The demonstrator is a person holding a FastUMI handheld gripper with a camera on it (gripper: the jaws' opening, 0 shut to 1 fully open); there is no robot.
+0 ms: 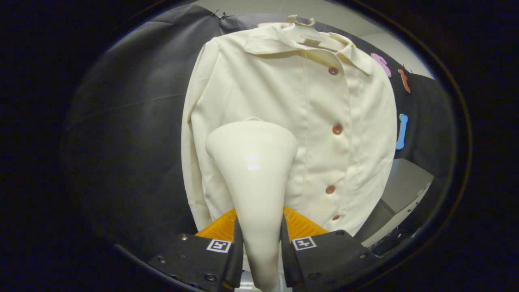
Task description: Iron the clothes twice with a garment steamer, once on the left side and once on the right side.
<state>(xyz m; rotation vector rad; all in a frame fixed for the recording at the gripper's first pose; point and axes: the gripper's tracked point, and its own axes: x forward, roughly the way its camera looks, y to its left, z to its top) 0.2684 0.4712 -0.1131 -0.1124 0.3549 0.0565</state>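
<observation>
Fingers [234,247] clamp the steamer [253,170] handle from both sides. Its head lies against the hanging shirt [292,121], left of the buttons [337,129], mid-height. Left-side pass apparently in hand; next, a steady stroke along that panel.

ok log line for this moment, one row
gripper: shut on steamer | steamer: head against shirt's left half | shirt: buttoned, on hanger | phase: steaming pass
</observation>
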